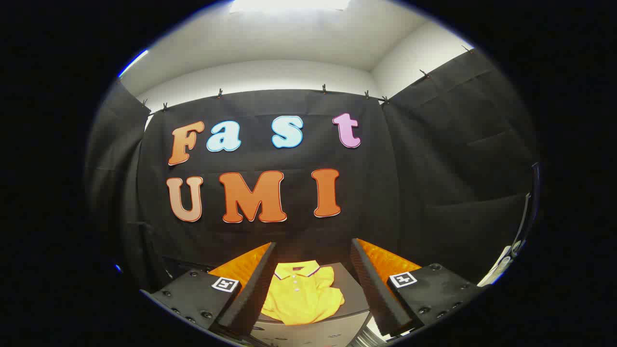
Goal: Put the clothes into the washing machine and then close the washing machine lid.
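Black cloth wall (434, 183) takes up the whole background beyond the fingers, hung from clips along its top edge, with a second panel angling in on the right side. White wall and ceiling above it.

Below that, ahead of the fingers: a dark flat top surface (354, 294) with a lighter grey front panel beneath it. Probably the washing machine's top, but the fisheye crops it too hard to confirm; can't tell lid open or closed from here.

Gripper (313, 284): jaws spread wide, nothing touching either finger. Left finger (250, 294) and right finger (373, 289) angle inward toward the far end, each mounted on a block carrying a small square marker tag.

Yellow polo shirt (301, 296) lies crumpled on that dark surface, seen in the gap between the two fingers and just ahead of them. Collar end points away from the gripper, toward the cloth wall; the collar has a dark and white trim line and a short button placket below it. Shirt's near hem hangs slightly over the front edge of the surface. Shirt is apart from both fingers, not gripped.
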`<move>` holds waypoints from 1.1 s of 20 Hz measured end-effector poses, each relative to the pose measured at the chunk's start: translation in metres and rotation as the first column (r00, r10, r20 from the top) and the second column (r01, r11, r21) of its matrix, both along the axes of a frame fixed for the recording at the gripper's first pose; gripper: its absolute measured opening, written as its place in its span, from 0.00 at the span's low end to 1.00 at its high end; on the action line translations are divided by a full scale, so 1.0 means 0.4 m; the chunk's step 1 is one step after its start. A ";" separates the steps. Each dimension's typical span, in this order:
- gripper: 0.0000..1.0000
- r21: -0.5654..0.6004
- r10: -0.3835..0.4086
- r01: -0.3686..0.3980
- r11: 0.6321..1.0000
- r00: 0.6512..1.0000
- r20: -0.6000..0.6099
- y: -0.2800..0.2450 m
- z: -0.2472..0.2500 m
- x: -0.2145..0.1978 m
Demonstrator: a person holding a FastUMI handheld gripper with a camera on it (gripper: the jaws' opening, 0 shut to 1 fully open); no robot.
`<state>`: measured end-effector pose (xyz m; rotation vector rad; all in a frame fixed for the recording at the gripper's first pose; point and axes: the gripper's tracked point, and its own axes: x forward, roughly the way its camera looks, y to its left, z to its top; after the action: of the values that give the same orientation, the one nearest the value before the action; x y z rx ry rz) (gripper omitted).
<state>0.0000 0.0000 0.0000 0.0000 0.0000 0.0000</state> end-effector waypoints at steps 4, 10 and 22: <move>0.98 -0.007 0.007 -0.007 1.000 1.000 0.007 -0.001 0.007 -0.006; 0.98 -0.024 0.006 -0.005 1.000 1.000 0.011 -0.008 0.018 -0.014; 0.98 -0.033 -0.007 0.007 0.999 1.000 0.011 -0.030 0.024 -0.049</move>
<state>-0.0195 -0.0119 0.0094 -0.0328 -0.0106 -0.0072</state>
